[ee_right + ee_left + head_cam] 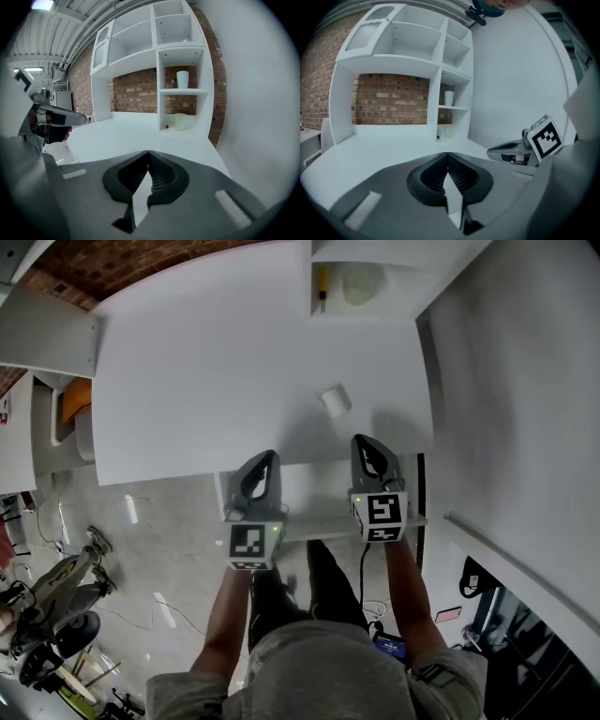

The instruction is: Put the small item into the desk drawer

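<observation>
The small item (335, 400), a pale, translucent little block, lies on the white desk (206, 371) just beyond the two grippers; in the right gripper view this small item (61, 152) shows low at the left. My left gripper (267, 458) hangs at the desk's front edge, shut and empty. To its right, my right gripper (366, 442) is also shut on nothing, a short way nearer than the item. Between and under them a shallow grey drawer (314, 498) looks pulled out below the desk edge. In the left gripper view the right gripper (492, 152) shows at the right.
A white shelf unit (154, 61) stands at the back of the desk, holding a yellow-handled tool (322, 287), a pale bowl (361, 282) and a white cup (182, 79). A white wall (525, 381) closes the right side. Wheeled gear (56, 596) clutters the floor at the left.
</observation>
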A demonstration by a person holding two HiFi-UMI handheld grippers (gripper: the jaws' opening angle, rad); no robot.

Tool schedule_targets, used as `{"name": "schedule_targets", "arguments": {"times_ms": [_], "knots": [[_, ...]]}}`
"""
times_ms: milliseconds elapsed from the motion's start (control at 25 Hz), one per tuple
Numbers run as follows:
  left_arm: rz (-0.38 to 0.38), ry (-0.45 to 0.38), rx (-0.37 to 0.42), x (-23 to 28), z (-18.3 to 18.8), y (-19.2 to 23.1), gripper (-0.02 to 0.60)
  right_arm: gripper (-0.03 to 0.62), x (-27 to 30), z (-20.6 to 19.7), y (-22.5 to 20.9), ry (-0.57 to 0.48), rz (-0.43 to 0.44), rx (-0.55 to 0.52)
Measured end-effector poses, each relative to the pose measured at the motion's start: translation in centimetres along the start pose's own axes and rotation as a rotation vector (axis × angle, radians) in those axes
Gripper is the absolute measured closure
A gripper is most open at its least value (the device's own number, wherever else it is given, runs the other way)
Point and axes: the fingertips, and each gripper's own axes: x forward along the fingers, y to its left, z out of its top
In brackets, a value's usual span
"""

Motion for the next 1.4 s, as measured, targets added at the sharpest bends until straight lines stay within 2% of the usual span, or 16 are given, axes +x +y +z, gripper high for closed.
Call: {"name": "schedule_targets", "arguments": {"times_ms": [240,560,840,1040,1400], "knots": [[0.002,0.021,-0.008,2.0,-2.6,0.7,0.569,0.589,2.4,-1.7,-0.6,0.009,0.004,0.002],[0.004,0.029,-0.014,2.2,-2.8,0.5,0.569,0.588,3.1,-1.6,-0.7,0.015,0.005,-0.011],[0.0,0.043,-0.022,2.5,-3.7,0.5,0.569,0.429,5.9,-3.1,-0.3,0.077,0.053,-0.003],[0.001,0.048,-0.023,2.5,-3.9,0.5,0.569,0.355,7.7,-4.0,-0.1,0.113,0.066,-0.002],[0.015,0.055,-0.027,2.1,-4.4,1.1,0.569,0.353,9.4,-4.5,-0.2,0.143,0.035,-0.033]]}}
